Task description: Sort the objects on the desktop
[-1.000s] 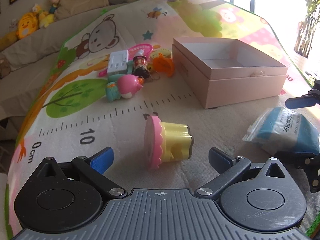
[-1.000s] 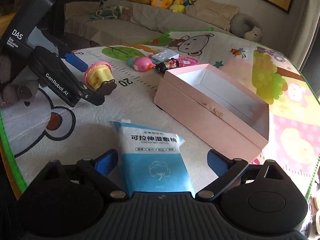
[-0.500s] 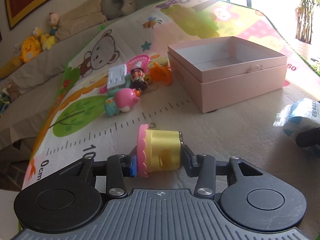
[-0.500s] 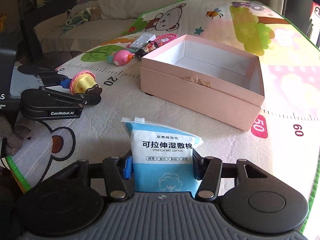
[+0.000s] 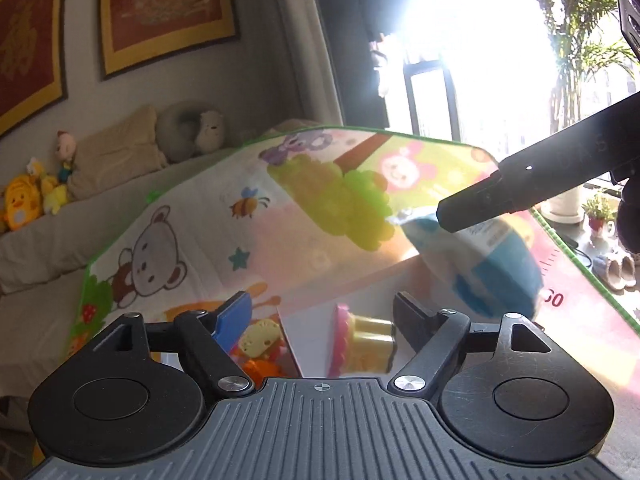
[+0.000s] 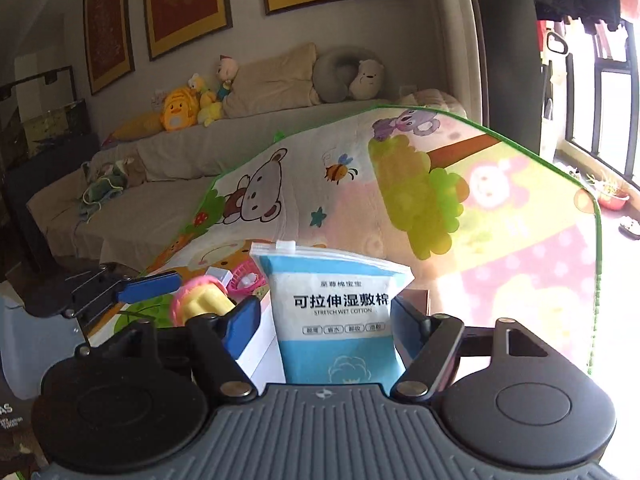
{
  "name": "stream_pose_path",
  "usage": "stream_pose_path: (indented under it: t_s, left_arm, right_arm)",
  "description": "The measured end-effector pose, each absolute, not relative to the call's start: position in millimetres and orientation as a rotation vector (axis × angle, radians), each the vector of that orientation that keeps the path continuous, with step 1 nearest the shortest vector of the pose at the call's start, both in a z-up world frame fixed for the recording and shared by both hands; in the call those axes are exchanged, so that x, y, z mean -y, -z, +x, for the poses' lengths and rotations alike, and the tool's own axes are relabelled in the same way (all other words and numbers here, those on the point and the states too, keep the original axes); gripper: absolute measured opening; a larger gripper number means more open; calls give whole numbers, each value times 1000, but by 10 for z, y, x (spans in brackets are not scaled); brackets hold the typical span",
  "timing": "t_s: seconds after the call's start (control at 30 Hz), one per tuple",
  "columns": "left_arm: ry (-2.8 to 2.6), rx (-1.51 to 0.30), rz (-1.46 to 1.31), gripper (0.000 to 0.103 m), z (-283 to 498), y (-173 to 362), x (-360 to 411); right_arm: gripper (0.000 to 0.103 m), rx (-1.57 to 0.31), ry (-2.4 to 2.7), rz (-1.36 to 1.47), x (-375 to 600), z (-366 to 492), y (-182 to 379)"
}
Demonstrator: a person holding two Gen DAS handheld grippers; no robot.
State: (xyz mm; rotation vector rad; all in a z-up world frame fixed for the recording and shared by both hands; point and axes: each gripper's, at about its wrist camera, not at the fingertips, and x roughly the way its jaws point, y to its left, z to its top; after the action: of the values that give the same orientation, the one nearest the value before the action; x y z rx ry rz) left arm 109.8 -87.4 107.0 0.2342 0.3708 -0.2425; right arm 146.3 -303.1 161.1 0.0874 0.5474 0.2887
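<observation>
My left gripper [image 5: 322, 314] hangs over the pink box [image 5: 308, 332], whose white inside shows below it. Its jaws are opening, and the pink and yellow cupcake toy [image 5: 360, 340] sits blurred between them with a gap at the blue pad. The right wrist view shows that toy [image 6: 202, 304] beside the left gripper's blue finger [image 6: 150, 283]. My right gripper [image 6: 326, 318] is also opening, with the blue wet-cotton packet [image 6: 340, 320] upright between its fingers and a gap at the left pad. From the left wrist, the packet [image 5: 480, 264] is blurred under a black right finger [image 5: 500, 196].
Small toys lie left of the box: an orange one [image 5: 260, 368], a pink basket [image 6: 248, 280]. The cartoon play mat [image 6: 500, 220] covers the table. A sofa [image 6: 168, 184] with plush toys runs behind; a bright window [image 5: 480, 60] is at the right.
Both grippers closed on their items on the mat, lifted them and carried them over the pink box. Now both sets of jaws have spread apart again.
</observation>
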Motion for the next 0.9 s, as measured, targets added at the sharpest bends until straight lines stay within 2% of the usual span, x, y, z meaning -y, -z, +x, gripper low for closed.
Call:
stream_pose_path:
  t_s: [0.07,0.3,0.53,0.57,0.63,0.73,0.83,0.9]
  left_arm:
    - [242,-393,199,98,1004,-966,703]
    - [82,-540,123,98,796,-396,8]
    - [-2,-585,-39,100,894,-206,-483]
    - [-7,-583,-62,100,905,-190,-526]
    - [-9,-577,-104,100,907,-159,-598]
    - [-5,-579,-153,101,910,-118,-677]
    - [5,-587,-199,101,909,-118,-765]
    - [-20,-576,-219,101,892,-143,-821]
  right_arm:
    - [81,-568,-275,98,3049,1564,-1555]
    - [81,-633,-287,74,2855,1791,-1416]
    - [81,-789,-387,118,2087,2429,-1311]
    - [79,-827,-404,120,1941,2577,-1291]
    - [63,-895,-422,128,1661,2877,-1223]
    - [57,-963,-384,117,1278,3313,-1046]
    - [55,-950,-286,37,949,3719,-814]
    - [50,-953,-240,-5,818,3945,-672]
